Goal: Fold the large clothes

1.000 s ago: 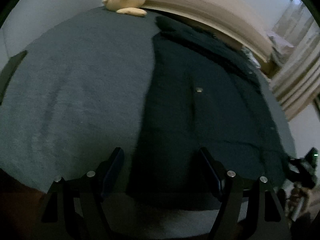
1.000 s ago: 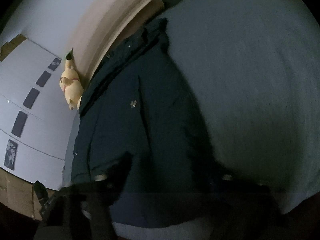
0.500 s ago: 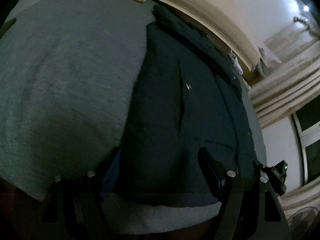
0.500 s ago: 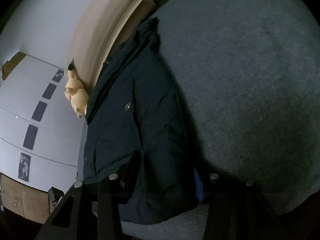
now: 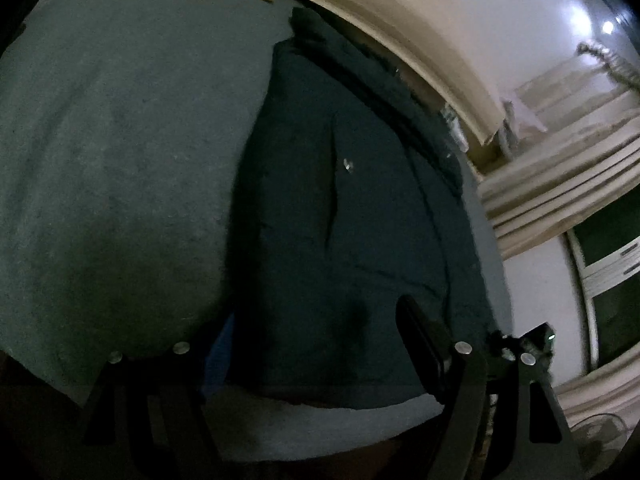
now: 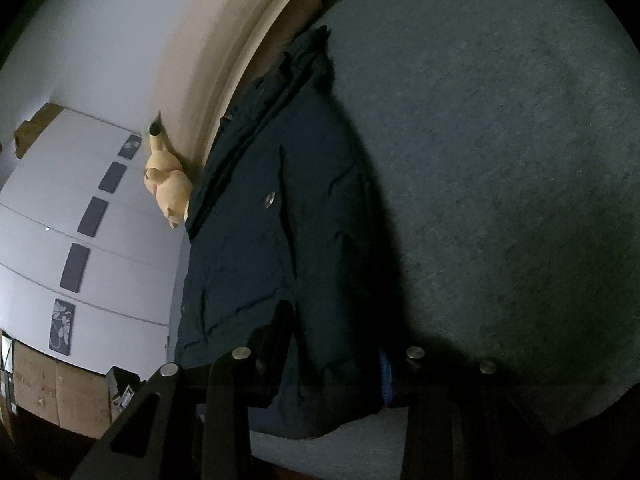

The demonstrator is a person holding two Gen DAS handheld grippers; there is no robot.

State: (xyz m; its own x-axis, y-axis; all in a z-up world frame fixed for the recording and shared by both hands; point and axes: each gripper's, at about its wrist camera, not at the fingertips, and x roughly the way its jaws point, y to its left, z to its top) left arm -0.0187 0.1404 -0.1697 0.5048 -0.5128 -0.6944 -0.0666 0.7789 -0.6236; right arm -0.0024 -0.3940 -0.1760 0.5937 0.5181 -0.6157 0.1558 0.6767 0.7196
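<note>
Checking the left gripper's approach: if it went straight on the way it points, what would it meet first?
Probably the dark jacket: its near hem already lies between the left gripper's open jaws, on the grey bed cover.

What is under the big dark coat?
The dark coat lies flat on a grey blanket that spreads out on both sides. Whatever sits beneath the blanket, or directly under the coat's middle, is covered.

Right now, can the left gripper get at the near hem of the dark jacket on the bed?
Probably yes. The left gripper stands open right at the jacket hem, fabric already between its fingers, nothing blocking. The right gripper is closing on the other hem corner.
</note>
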